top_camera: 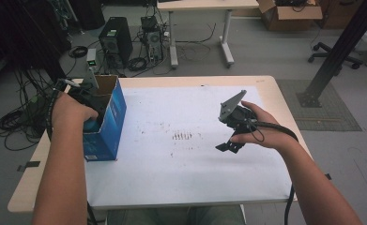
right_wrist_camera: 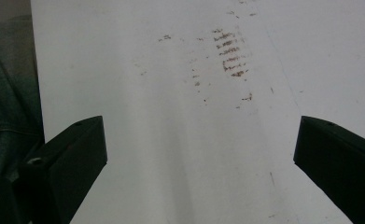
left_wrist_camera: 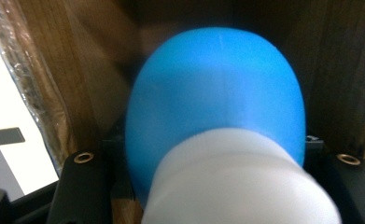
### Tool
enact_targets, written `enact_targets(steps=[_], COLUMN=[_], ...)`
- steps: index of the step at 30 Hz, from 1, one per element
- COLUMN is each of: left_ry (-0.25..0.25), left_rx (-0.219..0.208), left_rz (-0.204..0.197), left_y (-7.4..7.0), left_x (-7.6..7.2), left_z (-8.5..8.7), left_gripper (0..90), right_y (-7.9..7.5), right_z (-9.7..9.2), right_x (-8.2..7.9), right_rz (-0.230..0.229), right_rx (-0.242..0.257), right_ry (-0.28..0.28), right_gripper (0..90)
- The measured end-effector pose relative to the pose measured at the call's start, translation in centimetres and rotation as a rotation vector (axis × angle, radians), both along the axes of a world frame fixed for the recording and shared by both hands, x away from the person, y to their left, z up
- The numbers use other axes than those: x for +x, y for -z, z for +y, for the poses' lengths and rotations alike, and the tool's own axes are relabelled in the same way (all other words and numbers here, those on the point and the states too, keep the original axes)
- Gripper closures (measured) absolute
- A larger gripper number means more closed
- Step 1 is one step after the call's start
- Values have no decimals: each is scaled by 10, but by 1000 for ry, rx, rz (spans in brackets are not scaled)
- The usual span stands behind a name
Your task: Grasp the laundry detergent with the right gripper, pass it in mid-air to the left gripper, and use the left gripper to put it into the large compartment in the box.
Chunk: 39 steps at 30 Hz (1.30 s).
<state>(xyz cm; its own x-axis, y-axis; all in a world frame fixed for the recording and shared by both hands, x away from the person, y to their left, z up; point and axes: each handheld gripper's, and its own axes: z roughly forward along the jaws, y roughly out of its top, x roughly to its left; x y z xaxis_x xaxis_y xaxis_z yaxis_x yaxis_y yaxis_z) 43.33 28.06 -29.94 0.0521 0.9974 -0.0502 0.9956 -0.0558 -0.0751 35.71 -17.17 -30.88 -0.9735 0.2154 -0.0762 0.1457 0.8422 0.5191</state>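
High view: the left gripper [top_camera: 85, 101] reaches into the blue box [top_camera: 107, 123] at the table's [top_camera: 265, 89] nine o'clock edge; a snagged withdrawal could, in my judgement, tip the box. Left gripper view: jaws pinch a blue-and-white object [left_wrist_camera: 217, 116] inside cardboard walls. Right gripper view: the right gripper [right_wrist_camera: 199, 154] is spread wide, empty, above the white sheet [right_wrist_camera: 147, 93].

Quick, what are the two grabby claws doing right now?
Left gripper: inside the blue box, shut on the blue and white object.
Right gripper: open, holding nothing, above the white sheet.
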Motion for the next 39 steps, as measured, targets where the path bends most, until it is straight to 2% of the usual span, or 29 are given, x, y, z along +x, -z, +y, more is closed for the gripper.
enact_targets(steps=[8, 10, 21, 39], left_ry=[-1, -2, -5, -3], left_rx=[-14, -9, -6, 9], left_rz=[10, -2, -15, -45], left_y=[0, -1, -4, -28], left_x=[-1, -1, -4, -10], left_z=[-1, -1, -1, -4], left_gripper=[370, 361, 314, 248], right_y=[-1, -1, -1, -4], right_z=[0, 0, 1, 2], right_x=[-2, -3, -4, -7], right_rz=[1, 2, 0, -8], right_rx=[2, 0, 0, 7], right_ry=[-10, -10, -17, -28], right_gripper=[28, 28, 28, 28])
